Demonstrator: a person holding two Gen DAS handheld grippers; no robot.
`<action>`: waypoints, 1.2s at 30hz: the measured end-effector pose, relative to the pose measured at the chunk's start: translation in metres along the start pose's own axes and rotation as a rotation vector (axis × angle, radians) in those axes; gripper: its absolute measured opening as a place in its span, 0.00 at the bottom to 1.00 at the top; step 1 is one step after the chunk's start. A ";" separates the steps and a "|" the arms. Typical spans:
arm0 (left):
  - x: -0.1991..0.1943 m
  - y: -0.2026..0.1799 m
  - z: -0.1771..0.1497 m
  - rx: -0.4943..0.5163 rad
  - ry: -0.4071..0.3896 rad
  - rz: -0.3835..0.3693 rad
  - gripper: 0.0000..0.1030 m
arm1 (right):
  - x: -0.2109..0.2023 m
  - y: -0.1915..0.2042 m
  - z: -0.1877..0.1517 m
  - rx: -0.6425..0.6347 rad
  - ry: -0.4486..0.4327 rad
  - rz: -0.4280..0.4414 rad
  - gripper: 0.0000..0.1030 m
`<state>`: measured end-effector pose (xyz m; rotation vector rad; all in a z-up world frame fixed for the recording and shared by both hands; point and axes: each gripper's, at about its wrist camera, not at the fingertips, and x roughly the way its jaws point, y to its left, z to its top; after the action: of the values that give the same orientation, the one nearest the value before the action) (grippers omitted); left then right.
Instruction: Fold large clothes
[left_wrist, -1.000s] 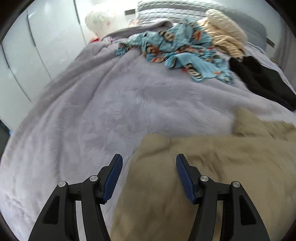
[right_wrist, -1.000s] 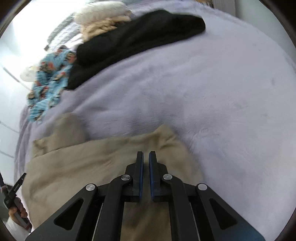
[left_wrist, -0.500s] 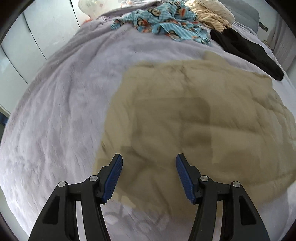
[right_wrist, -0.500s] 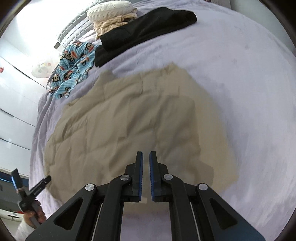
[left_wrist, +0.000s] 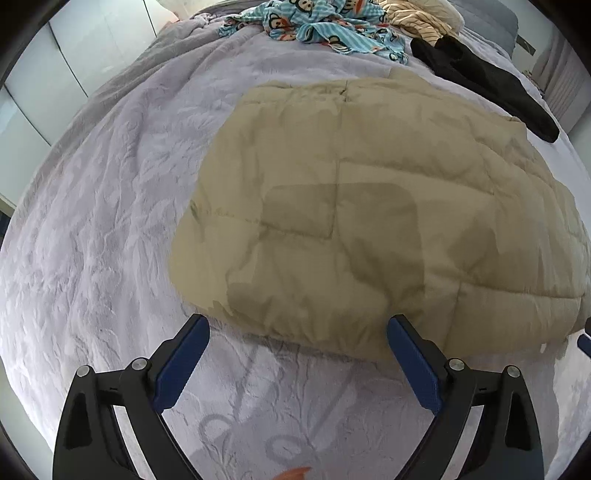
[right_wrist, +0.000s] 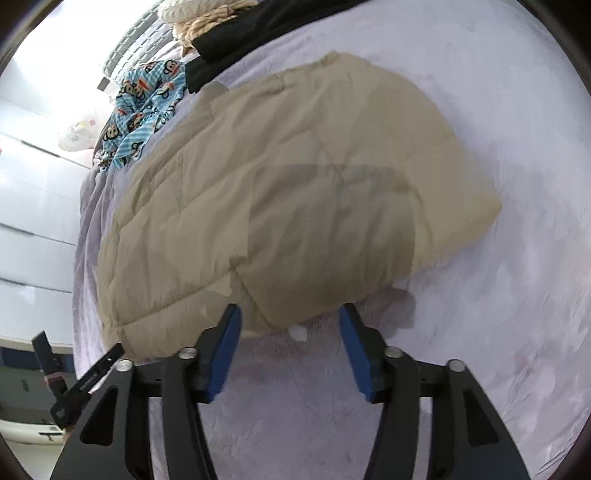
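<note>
Fingers of both my grippers, left (left_wrist: 295, 363) and right (right_wrist: 290, 345), have just been opening and now hold nothing. Released, the tan jacket (left_wrist: 369, 221) lies flat on the bed (left_wrist: 110, 221), its near hem just beyond them, ready for folding.

The left hand-held gripper (left_wrist: 297, 360) fills the bottom of the left wrist view, its black arms rising from the lower corners and its blue pads (left_wrist: 181, 363) spread very wide, one at lower left and one at lower right. Its jaws have just been opening, and nothing sits between them. A sliver of a fingertip (left_wrist: 293, 473) shows at the bottom edge, centre.

The right hand-held gripper (right_wrist: 290, 352) occupies the bottom centre of the right wrist view, tilted steeply downward. Its jaws have just been opening too; the blue pads (right_wrist: 225, 354) stand apart with nothing pressed between them.

At the lower left of that view, the left hand-held gripper (right_wrist: 88, 380) shows as a black bar.
</note>
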<state>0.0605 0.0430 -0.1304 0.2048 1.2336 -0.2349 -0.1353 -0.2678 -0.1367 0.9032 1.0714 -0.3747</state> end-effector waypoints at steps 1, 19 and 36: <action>0.000 0.000 -0.001 -0.002 0.002 0.004 1.00 | 0.001 -0.002 -0.001 0.016 0.003 0.012 0.67; 0.016 0.033 0.003 -0.161 0.055 -0.154 1.00 | 0.037 -0.035 0.012 0.239 0.030 0.204 1.00; 0.073 0.067 0.022 -0.486 0.057 -0.511 1.00 | 0.063 -0.049 0.034 0.370 0.014 0.415 1.00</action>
<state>0.1225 0.0964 -0.1906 -0.5339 1.3478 -0.3613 -0.1185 -0.3150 -0.2081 1.4287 0.8103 -0.2208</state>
